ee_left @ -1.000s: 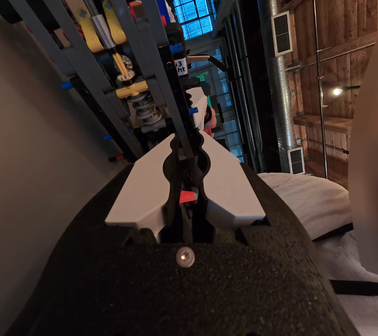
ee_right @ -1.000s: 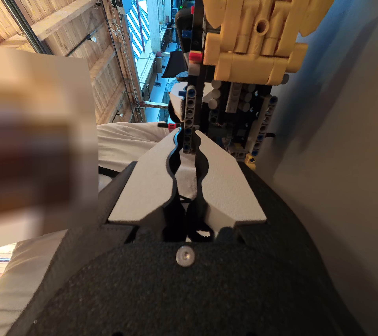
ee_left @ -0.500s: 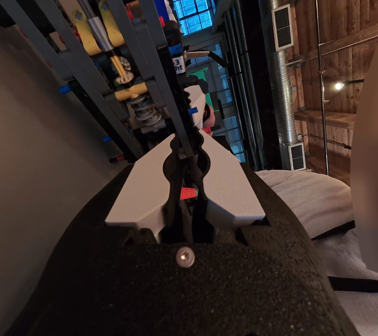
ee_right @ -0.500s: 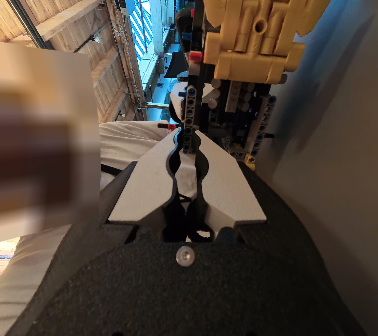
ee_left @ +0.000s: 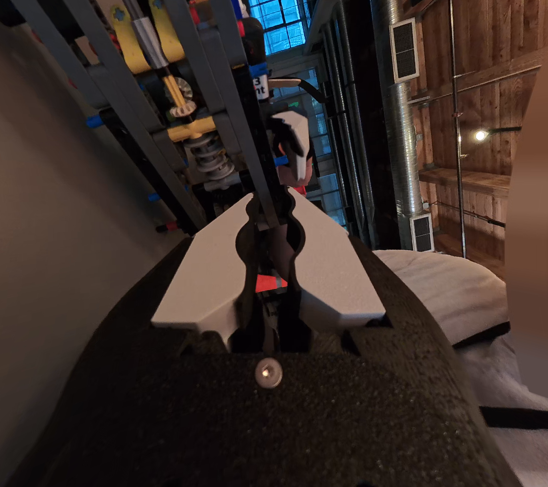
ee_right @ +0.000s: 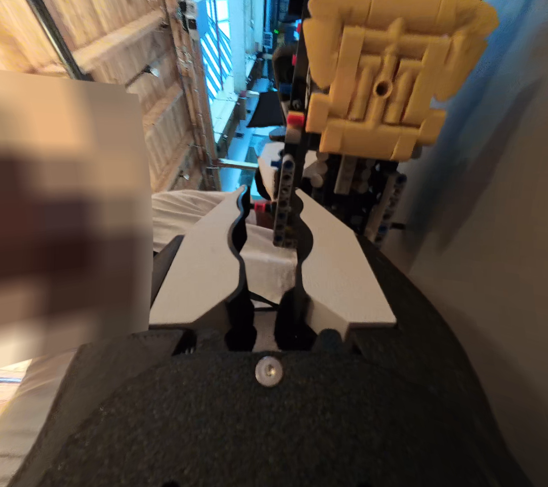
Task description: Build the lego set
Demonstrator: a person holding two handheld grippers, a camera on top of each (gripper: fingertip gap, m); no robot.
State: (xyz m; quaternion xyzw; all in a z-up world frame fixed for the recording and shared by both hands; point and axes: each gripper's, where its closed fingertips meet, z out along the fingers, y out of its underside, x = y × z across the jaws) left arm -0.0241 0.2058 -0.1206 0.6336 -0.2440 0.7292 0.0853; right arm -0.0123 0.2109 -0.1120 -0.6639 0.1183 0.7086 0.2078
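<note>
Grey-beamed Technic chassis (ee_left: 189,63) hangs aloft, clear of any bench. Left gripper (ee_left: 271,205) clamps its black edge beam (ee_left: 264,176); right gripper (ee_right: 271,200) gapes, perforated grey liftarm (ee_right: 284,205) loose between its fingers. Rigid but pin-jointed: grip beams, never the tan seat (ee_right: 385,72).

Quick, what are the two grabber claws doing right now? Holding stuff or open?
Left gripper: shut on the black beam of the lego model.
Right gripper: open, with the grey holed beam between its fingers but not clamped.
</note>
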